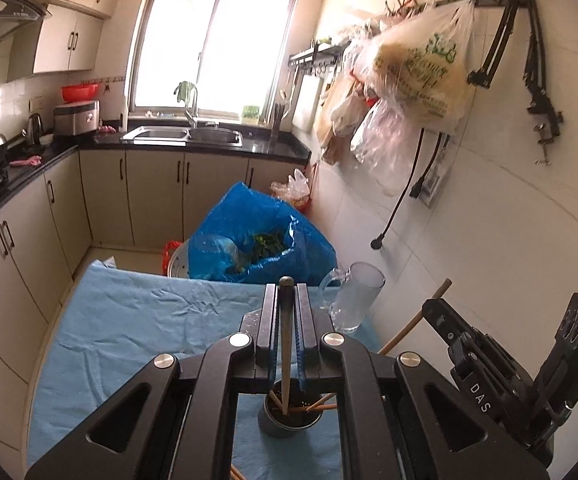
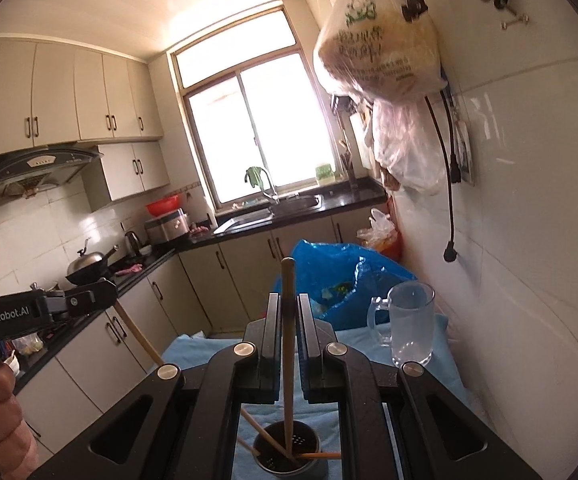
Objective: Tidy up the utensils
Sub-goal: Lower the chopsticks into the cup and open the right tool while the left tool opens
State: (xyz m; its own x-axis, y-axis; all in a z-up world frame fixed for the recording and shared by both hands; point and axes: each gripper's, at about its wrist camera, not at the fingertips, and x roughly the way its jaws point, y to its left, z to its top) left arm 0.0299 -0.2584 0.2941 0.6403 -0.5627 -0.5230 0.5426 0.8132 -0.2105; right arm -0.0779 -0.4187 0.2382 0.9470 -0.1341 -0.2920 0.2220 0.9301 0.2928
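Observation:
My left gripper (image 1: 287, 292) is shut on a wooden chopstick (image 1: 286, 344) that stands upright between its fingers. The stick's lower end points into a dark round utensil holder (image 1: 277, 430) on the blue cloth, with several loose chopsticks in it. My right gripper (image 2: 287, 300) is likewise shut on an upright chopstick (image 2: 287, 360), its lower end at the mouth of the same holder (image 2: 313, 470). Each gripper shows in the other's view: the right gripper (image 1: 429, 308) at the right, the left gripper (image 2: 107, 290) at the left, each with a slanted chopstick.
A clear glass mug (image 2: 411, 328) stands at the far right of the blue-cloth table (image 1: 149, 320), near the tiled wall. Behind the table sits a blue plastic bag (image 1: 249, 232). Kitchen cabinets run along the left, and bags hang from wall hooks (image 1: 417, 76). A hand (image 2: 1, 420) holds the left gripper.

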